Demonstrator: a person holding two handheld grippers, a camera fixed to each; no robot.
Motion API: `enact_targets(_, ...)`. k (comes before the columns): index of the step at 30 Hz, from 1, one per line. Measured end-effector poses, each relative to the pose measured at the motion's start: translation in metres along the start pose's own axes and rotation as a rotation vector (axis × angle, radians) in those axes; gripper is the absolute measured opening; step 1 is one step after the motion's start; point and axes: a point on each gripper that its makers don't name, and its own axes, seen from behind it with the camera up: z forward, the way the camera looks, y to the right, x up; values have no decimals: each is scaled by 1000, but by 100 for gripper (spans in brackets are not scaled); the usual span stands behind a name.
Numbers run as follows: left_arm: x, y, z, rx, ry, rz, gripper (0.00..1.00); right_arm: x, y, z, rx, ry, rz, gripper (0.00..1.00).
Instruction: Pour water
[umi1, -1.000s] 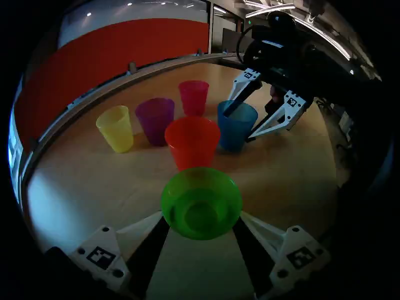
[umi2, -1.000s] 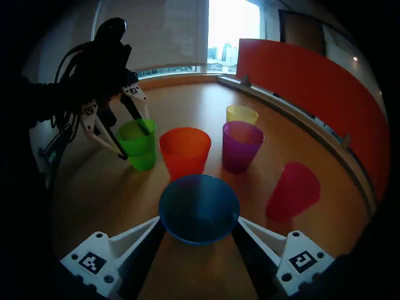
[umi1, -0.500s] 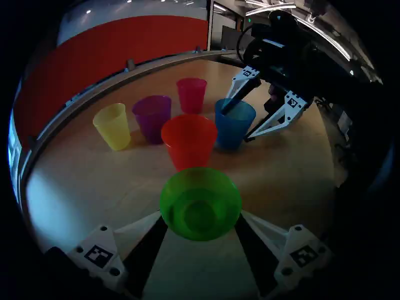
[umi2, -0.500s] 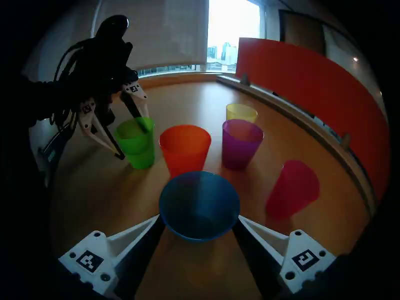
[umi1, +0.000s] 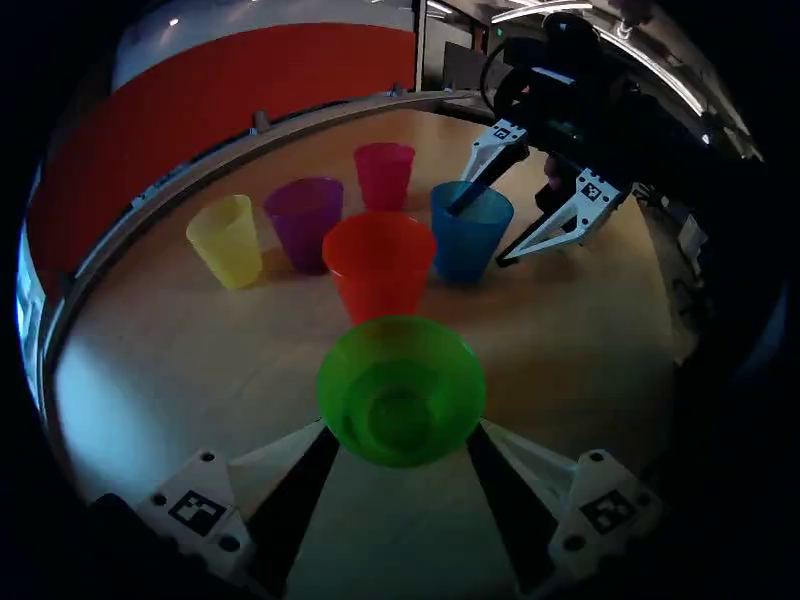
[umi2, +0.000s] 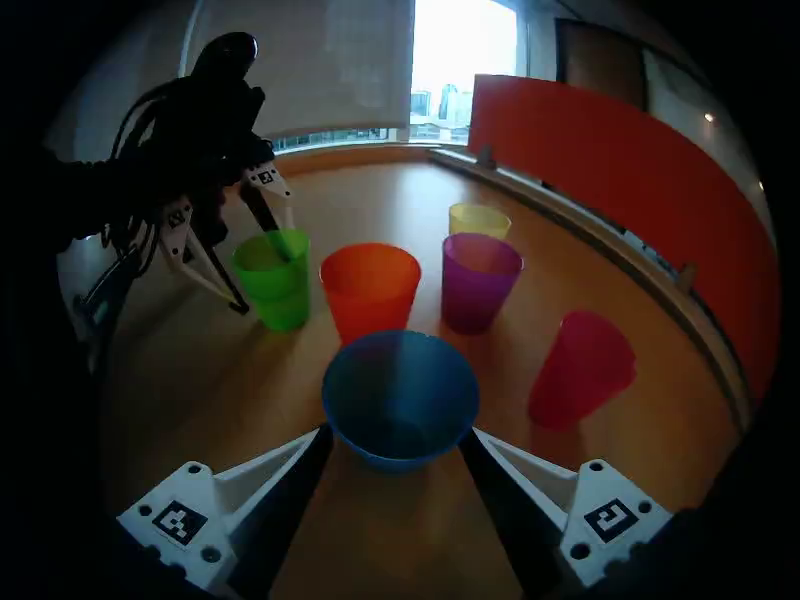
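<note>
Left tongs (umi1: 400, 432) clamp the green cup (umi1: 400, 385), right tongs (umi2: 398, 432) clamp the blue cup (umi2: 400, 390)

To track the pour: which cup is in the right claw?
The blue cup: it sits between the right claw's fingers. The green cup is in the left claw; others stand free.

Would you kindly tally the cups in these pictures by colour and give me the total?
green cup: 1
orange cup: 1
blue cup: 1
purple cup: 1
pink cup: 1
yellow cup: 1
Total: 6 cups
</note>
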Motion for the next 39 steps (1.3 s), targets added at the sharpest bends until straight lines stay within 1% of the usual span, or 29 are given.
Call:
enact_targets(8,-10,-3,-5,17,-10,-6,87,-5,-3,-3,-7,-2,4,97)
enact_targets(14,-17,-6,-12,36,-11,-11,87,-11,-2,-10,-20,-7,17,97)
enact_targets(26,-24,-9,-29,82,1,-25,87,-23,3,-34,-64,-5,41,98)
enact_targets(32,-26,-17,-38,132,19,-46,87,-25,4,-45,-94,5,58,97)
enact_targets(39,-30,-24,-51,186,53,-86,87,-28,3,-59,-132,20,90,97)
